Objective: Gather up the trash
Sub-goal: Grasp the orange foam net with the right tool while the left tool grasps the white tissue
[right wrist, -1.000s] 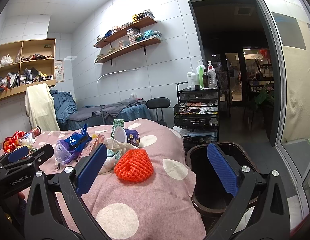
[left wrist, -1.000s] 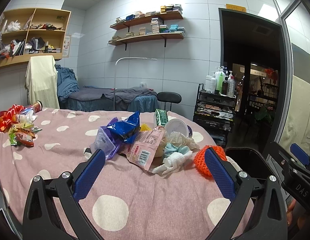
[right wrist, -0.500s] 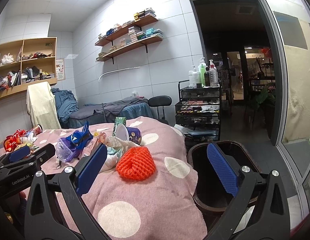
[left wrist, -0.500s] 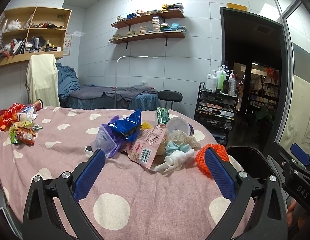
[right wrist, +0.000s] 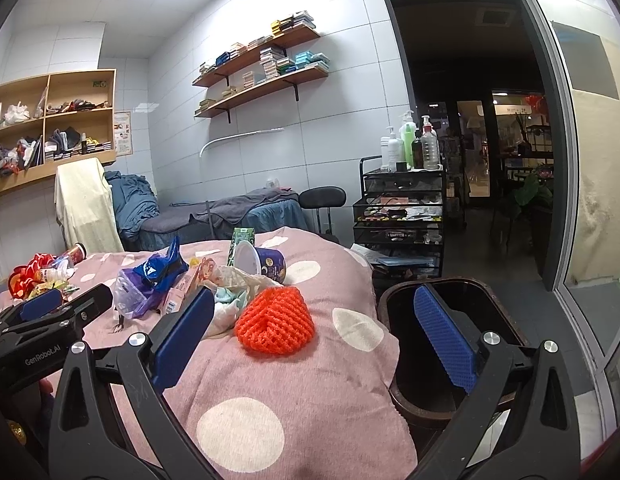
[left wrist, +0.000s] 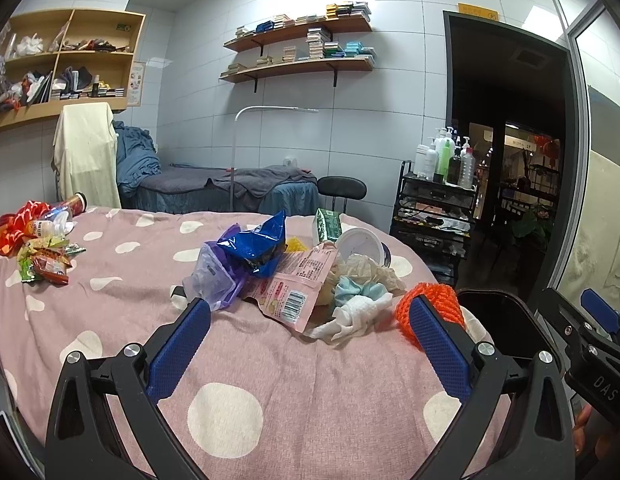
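Observation:
A heap of trash lies on the pink polka-dot cover (left wrist: 245, 360): a blue snack bag (left wrist: 255, 242), a purple plastic bag (left wrist: 211, 276), a pink wrapper (left wrist: 293, 288), a white crumpled tissue (left wrist: 354, 314), a tipped white cup (left wrist: 360, 244) and an orange foam net (right wrist: 274, 322). My left gripper (left wrist: 307, 344) hangs open in front of the heap, nothing between its fingers. My right gripper (right wrist: 316, 330) is open too, the orange net just beyond its fingertips. A dark trash bin (right wrist: 470, 304) stands on the floor right of the bed edge.
More wrappers and a bottle (left wrist: 41, 240) lie at the far left of the cover. A black cart with bottles (right wrist: 402, 200) and a black chair (right wrist: 322, 198) stand behind. A glass door (right wrist: 590, 184) runs along the right.
Both grippers have crept slightly forward toward the heap, which looks a little nearer. Both stay open and the trash has not shifted.

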The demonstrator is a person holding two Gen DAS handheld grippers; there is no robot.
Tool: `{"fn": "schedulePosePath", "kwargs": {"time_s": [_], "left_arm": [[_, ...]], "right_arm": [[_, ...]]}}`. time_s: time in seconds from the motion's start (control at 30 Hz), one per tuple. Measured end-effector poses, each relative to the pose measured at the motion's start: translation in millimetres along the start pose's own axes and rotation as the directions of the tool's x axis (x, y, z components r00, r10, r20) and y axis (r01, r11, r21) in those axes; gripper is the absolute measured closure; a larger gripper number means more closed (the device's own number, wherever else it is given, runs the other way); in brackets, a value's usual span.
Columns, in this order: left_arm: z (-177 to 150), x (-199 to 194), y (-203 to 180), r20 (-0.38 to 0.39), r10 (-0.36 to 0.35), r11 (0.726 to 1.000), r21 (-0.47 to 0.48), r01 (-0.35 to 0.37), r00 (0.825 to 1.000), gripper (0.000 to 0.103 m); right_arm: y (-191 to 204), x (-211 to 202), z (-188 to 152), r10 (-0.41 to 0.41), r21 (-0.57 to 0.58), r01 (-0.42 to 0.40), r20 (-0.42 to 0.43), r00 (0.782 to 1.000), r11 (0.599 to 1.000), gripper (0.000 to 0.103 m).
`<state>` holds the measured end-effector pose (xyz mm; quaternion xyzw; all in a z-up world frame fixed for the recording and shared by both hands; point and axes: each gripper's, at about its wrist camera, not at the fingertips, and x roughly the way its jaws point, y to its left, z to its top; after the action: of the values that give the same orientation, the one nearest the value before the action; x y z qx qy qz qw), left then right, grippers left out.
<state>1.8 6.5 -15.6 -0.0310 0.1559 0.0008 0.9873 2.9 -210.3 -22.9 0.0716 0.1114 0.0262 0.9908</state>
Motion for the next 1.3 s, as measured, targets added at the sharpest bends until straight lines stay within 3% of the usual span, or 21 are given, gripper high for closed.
{"fn": "schedulePosePath", "kwargs": {"time_s": [0.2,0.4,0.6,0.73,0.83,0.93,1.0,1.1,1.3], "left_arm": [[-6,9,4,-0.049,-0.002,1.000,0.006,0.002,0.999,0.005],[-13,32,15,-0.193,-0.013,1.000,0.015,0.017,0.981,0.005],[-13,59,17,-0.314,-0.081,0.995,0.028,0.095,0.946,0.005],[-9,78,15,-0.376,-0.150,0.986,0.015,0.167,0.915,0.005],[-4,94,12,-0.413,-0.196,0.976,0.007,0.218,0.890,0.009],[0,107,7,-0.441,-0.230,0.965,0.009,0.261,0.867,0.016],[2,114,3,-0.454,-0.252,0.957,0.012,0.289,0.855,0.021],[2,130,-5,-0.495,-0.287,0.943,0.005,0.333,0.820,0.032],[2,156,-15,-0.552,-0.287,0.933,0.025,0.360,0.783,0.040]], "right_arm": [[3,11,-1,0.021,-0.019,-0.022,-0.049,0.999,1.000,0.005],[9,42,-6,0.050,-0.042,-0.059,-0.181,0.982,0.997,0.005],[7,94,-6,0.082,-0.026,-0.096,-0.338,0.938,0.995,0.005],[7,133,-8,0.114,-0.010,-0.132,-0.446,0.888,0.991,0.007],[9,149,-9,0.138,0.003,-0.155,-0.477,0.868,0.988,0.017],[10,161,-12,0.142,0.002,-0.164,-0.514,0.846,0.986,0.040],[9,162,-13,0.148,-0.001,-0.174,-0.524,0.839,0.985,0.061],[5,161,-14,0.157,0.008,-0.179,-0.525,0.837,0.984,0.073],[-10,151,-6,0.164,0.048,-0.161,-0.481,0.861,0.986,0.077]]}}
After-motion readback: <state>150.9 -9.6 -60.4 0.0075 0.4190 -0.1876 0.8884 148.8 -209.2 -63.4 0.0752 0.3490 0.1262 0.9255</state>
